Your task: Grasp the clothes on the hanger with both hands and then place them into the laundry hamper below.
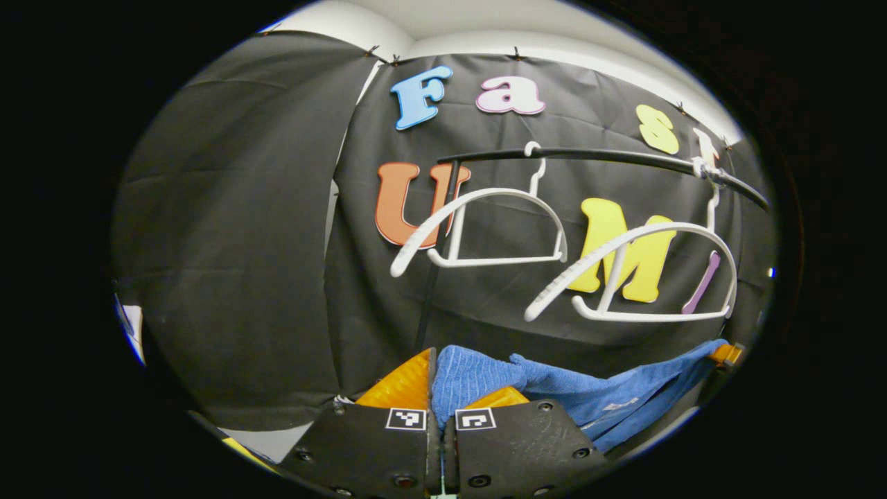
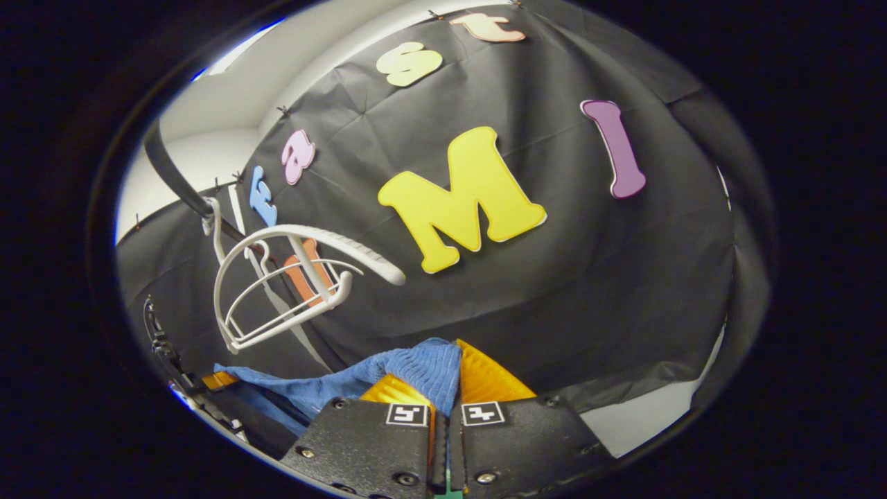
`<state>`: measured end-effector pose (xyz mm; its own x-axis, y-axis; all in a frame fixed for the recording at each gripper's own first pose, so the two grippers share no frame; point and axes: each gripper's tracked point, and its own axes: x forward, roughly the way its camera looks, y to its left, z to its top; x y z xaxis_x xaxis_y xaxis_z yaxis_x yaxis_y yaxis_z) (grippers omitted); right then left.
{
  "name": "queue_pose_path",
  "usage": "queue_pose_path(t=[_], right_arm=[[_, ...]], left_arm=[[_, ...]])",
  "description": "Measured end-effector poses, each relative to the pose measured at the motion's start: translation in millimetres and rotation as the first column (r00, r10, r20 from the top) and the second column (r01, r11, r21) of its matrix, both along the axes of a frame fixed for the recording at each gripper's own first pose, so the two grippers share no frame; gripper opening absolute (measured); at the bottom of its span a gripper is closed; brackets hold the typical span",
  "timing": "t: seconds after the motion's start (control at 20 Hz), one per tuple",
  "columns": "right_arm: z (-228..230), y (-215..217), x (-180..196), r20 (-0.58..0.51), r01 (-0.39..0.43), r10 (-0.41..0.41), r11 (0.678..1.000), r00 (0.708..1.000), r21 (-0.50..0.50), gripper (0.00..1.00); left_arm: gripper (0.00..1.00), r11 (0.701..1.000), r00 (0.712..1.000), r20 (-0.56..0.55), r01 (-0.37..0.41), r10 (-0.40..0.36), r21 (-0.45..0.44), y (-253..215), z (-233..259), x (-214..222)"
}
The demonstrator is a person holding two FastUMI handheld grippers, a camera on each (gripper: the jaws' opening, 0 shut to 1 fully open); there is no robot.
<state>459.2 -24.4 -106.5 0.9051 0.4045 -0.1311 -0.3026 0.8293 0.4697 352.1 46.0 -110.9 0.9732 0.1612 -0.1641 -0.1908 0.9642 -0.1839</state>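
So the left gripper (image 1: 443, 388) has its fingers squeezed nearly together with a bunch of the blue cloth (image 1: 589, 391) pinched between them; both fingers press on it, one either side of the fold; from there the cloth stretches off to the right of the left gripper view, pulled fairly taut, and ends at the other gripper (image 1: 726, 355) poking in at the far edge. Same deal in the right gripper view; the right gripper (image 2: 443, 384) is clamped on a wad of the blue cloth (image 2: 360, 381), fingers close together around it, and the fabric runs off low to the left toward the other gripper (image 2: 220, 379); so the garment hangs stretched between the two, below the rack. Above it sit two white hangers (image 1: 485, 229) on a dark rail (image 1: 610, 158), both bare, one beside the other, well apart from the cloth. No hamper that I can make out, so can't say what's in it. Only markings close up are small black-and-white square tags on the gripper bodies; nothing readable.
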Motion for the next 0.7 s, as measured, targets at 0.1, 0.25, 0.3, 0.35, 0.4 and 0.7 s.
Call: queue_pose_path(t=[0.1, 0.25, 0.3, 0.35, 0.4, 0.7], right_arm=[[5.4, 5.0, -11.9, 0.009, -0.007, 0.007, 1.000, 1.000, -0.002, 0.05], [14.2, 16.0, -30.0, 0.018, -0.021, 0.021, 1.000, 1.000, 0.005, 0.05], [19.1, 21.3, -33.6, 0.027, -0.028, 0.028, 1.000, 0.999, 0.000, 0.05], [21.5, 26.7, -39.4, 0.033, -0.029, 0.030, 0.999, 0.999, -0.016, 0.05], [22.4, 29.4, -45.0, 0.039, -0.028, 0.030, 0.999, 0.999, -0.044, 0.05], [28.6, 69.4, -89.5, 0.046, -0.069, 0.073, 0.995, 0.996, -0.074, 0.05]], left_arm=[[0.05, 1.000, 1.000, 0.012, 0.010, -0.010, 0.021, -6.3, 7.7, -9.7], [0.01, 0.998, 0.999, 0.025, 0.041, -0.042, 0.040, -19.9, 18.9, -20.9], [0.01, 0.997, 0.998, 0.034, 0.057, -0.058, 0.049, -26.7, 24.4, -21.8], [0.02, 0.995, 0.996, 0.040, 0.072, -0.074, 0.064, -34.2, 28.5, -25.0], [0.02, 0.993, 0.995, 0.043, 0.089, -0.092, 0.081, -39.7, 33.5, -28.5], [0.00, 0.970, 0.978, 0.052, 0.192, -0.202, 0.146, -86.7, 44.5, -54.8]])
